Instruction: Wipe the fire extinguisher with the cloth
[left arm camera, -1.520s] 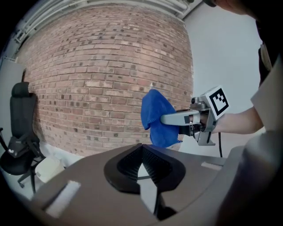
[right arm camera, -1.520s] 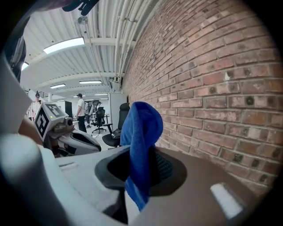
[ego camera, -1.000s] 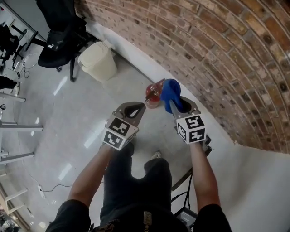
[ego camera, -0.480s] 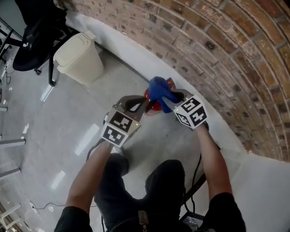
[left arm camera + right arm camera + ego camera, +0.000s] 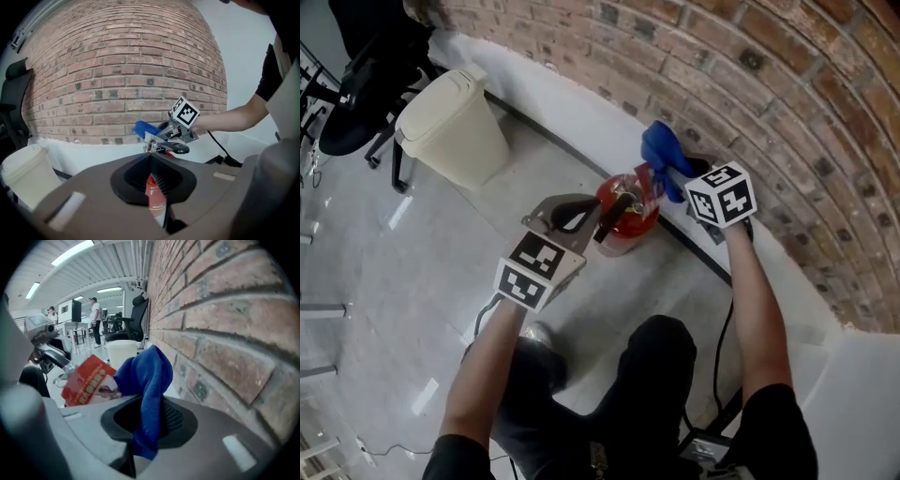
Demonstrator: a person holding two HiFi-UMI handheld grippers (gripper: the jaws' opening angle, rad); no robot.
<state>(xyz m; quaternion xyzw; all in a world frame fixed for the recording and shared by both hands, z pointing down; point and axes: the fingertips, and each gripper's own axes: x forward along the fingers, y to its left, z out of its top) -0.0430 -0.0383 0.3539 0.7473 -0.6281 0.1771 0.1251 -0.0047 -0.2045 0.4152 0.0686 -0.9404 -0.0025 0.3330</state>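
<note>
So there's just one red fire extinguisher (image 5: 630, 223) standing upright on the floor (image 5: 441, 253) by the brick wall (image 5: 787, 94), handle end up, left gripper (image 5: 598, 210) closed empty beside it, right gripper (image 5: 673, 176) pinching the one blue cloth (image 5: 660, 150).

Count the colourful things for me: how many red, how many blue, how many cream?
Red: 1, the fire extinguisher
Blue: 1, the cloth
Cream: 1, the bin
Total: 3
</note>
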